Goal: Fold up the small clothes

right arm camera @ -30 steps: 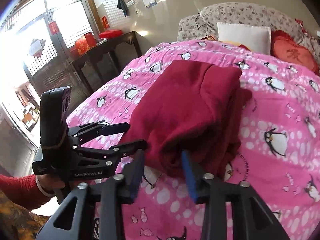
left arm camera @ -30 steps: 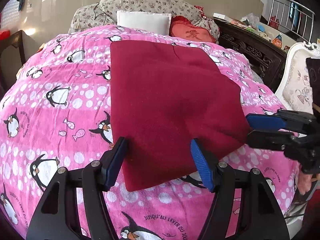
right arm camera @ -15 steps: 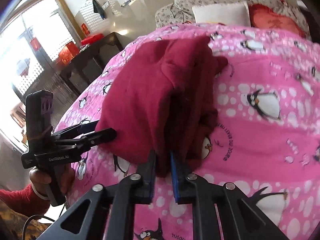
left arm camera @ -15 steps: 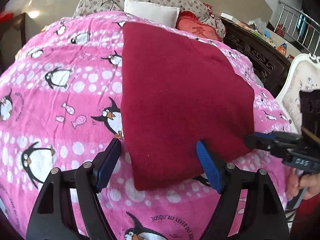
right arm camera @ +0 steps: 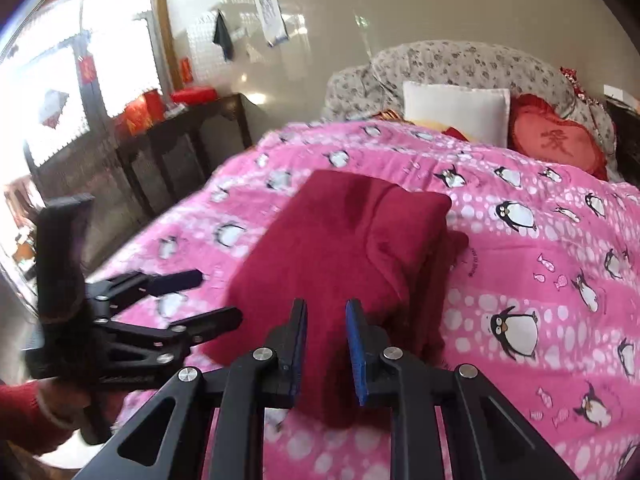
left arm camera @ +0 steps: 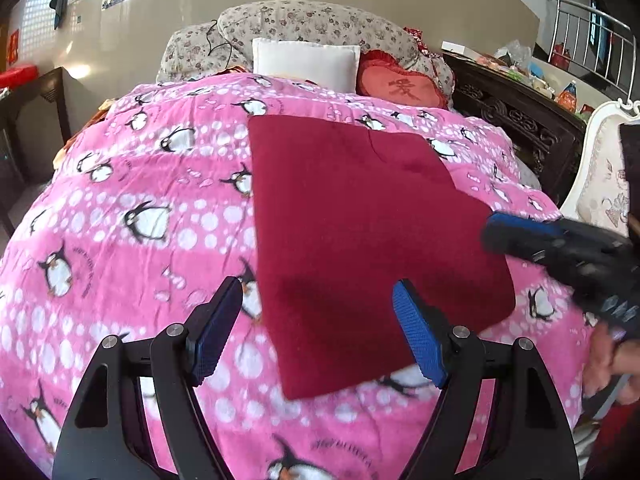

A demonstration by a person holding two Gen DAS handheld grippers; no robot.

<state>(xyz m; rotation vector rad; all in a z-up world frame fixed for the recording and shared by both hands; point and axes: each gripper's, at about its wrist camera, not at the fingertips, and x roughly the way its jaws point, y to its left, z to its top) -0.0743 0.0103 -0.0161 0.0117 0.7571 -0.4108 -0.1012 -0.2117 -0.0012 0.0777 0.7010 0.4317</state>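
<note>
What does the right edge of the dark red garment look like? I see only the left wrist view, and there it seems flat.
Observer: In the right wrist view the garment shows several stacked layers along that edge, not one sheet.
Operator: Are the right gripper's fingers closed on it?
Observer: The right gripper has its fingers a little apart, with cloth in the gap; a pinch I cannot confirm.

Right tongs (left arm camera: 516, 236) blurred; their handle cut off by the frame edge.
</note>
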